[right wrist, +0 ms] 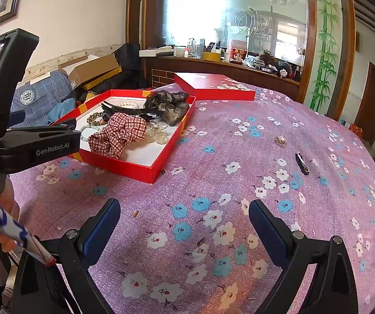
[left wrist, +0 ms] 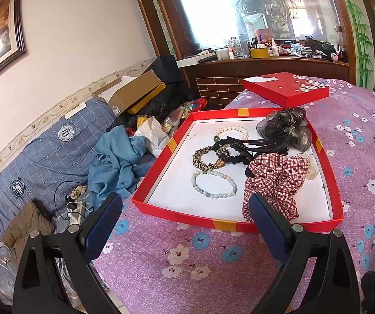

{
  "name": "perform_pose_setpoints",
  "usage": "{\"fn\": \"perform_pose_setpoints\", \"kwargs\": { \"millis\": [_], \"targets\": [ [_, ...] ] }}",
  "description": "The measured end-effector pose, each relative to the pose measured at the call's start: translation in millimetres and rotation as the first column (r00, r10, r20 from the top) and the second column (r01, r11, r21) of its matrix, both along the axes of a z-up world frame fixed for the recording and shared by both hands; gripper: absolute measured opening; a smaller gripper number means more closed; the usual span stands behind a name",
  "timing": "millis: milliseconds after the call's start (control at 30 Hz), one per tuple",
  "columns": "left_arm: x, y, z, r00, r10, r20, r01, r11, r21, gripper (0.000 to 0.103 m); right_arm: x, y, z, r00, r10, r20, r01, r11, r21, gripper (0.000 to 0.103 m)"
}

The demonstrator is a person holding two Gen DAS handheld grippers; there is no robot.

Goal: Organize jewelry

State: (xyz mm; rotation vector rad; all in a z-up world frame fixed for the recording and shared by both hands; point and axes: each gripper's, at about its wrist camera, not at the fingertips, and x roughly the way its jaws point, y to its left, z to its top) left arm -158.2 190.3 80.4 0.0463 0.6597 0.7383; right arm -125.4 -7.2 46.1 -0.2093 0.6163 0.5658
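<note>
both grippers' fingers (left wrist: 266, 217) (right wrist: 266, 222) spread wide, empty, near the red box (left wrist: 182, 216) of jewelry.

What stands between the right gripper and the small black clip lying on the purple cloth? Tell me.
Nothing visible. The right gripper is open over the purple flowered cloth, and only bare cloth lies between it and the small black clip, ahead to its right. The open red box sits off to the left.

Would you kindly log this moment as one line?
left hand-held gripper: open, empty | right hand-held gripper: open, empty | red box: holds bracelets, scrunchie | brooch, black clip: loose on tablecloth
</note>
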Motion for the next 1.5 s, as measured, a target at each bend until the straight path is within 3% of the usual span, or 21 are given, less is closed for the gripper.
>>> {"fn": "perform_pose_setpoints", "kwargs": {
  "millis": [1500],
  "targets": [
    [-1.8,5.3,1.8,1.0,0.006,0.001,-0.006,1.0,0.007,0.097,-0.5,-1.6,-0.7,1.0,-0.007,0.006,0.007,1.0,0.002,0.1]
  ]
}}
